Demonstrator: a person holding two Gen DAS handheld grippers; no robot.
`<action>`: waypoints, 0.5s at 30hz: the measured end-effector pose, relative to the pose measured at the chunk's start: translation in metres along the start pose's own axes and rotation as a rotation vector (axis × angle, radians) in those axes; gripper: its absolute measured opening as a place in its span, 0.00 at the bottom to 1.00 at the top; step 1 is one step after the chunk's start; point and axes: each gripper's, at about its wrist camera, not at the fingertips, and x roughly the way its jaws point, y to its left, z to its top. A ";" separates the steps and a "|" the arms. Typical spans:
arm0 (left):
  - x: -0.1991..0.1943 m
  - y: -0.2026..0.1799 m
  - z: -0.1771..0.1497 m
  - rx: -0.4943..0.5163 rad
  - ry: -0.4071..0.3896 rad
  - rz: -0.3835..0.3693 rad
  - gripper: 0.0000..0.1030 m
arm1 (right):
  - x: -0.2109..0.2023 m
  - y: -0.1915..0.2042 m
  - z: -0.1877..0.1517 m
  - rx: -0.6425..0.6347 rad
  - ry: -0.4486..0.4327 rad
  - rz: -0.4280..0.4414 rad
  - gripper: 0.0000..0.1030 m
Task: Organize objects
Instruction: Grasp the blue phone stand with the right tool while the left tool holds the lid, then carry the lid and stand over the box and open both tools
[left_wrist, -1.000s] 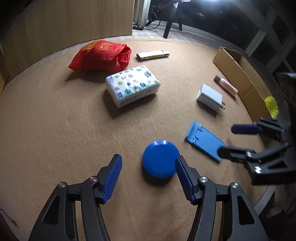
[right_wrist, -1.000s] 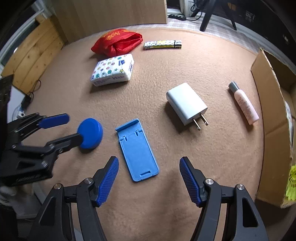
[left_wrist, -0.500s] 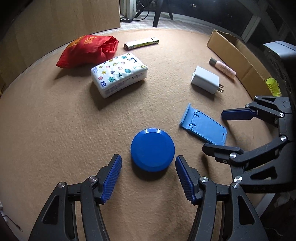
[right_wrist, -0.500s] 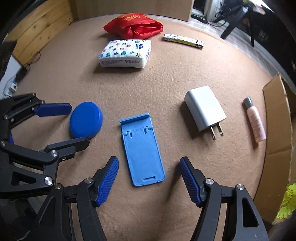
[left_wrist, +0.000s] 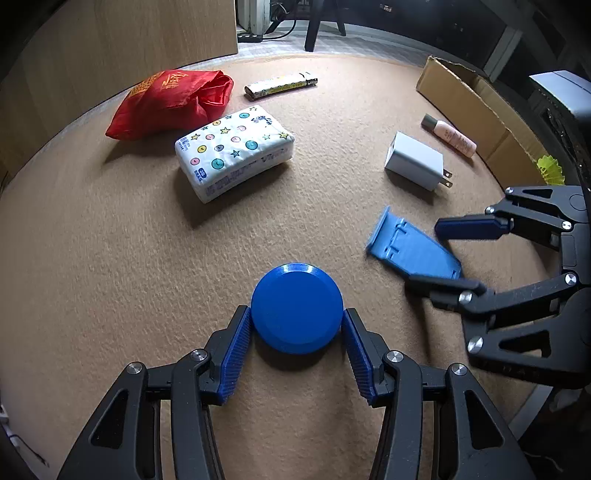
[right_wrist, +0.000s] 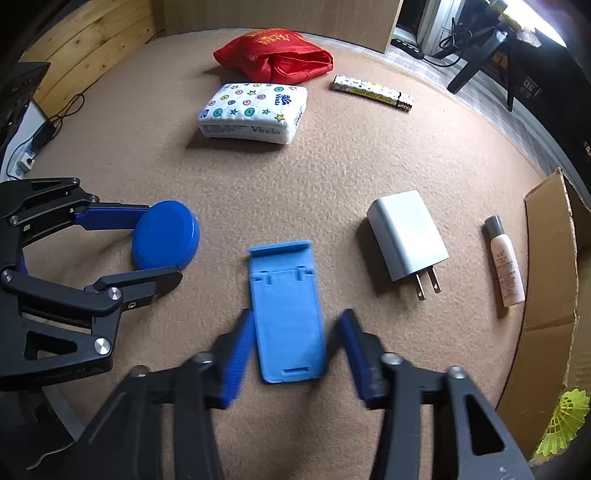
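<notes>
1. Left wrist view: the left hand-held gripper (left_wrist: 296, 334), jaws just closing, clamps the blue round lid (left_wrist: 296, 307) at 6 o'clock on the tan surface (left_wrist: 110, 258).
2. Right wrist view: the right hand-held gripper (right_wrist: 293, 349), blurred and closing, straddles the blue phone stand (right_wrist: 286, 314) at 6 o'clock; whether its pads touch, I cannot tell.

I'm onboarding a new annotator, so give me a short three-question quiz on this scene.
1. Which thing sits between the pads of the left claw? A) white charger B) round blue lid C) red bag
2. True or false: the pink bottle lies inside the cardboard box.
3. Name the thing that the right claw straddles.
Key: 1 B, pads pressing its rim. 2 False: it lies on the carpet beside the box. 3 The blue phone stand, not yet gripped. Both claws' jaws have just been closing.
</notes>
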 end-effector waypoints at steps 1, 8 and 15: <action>0.000 0.001 0.000 -0.006 -0.001 -0.003 0.52 | -0.001 -0.001 0.000 0.002 0.000 -0.001 0.33; 0.000 0.007 -0.001 -0.051 -0.010 -0.020 0.52 | -0.003 -0.004 -0.008 0.040 -0.010 0.027 0.33; -0.011 0.005 0.002 -0.076 -0.037 -0.031 0.52 | -0.023 -0.026 -0.021 0.109 -0.054 0.055 0.33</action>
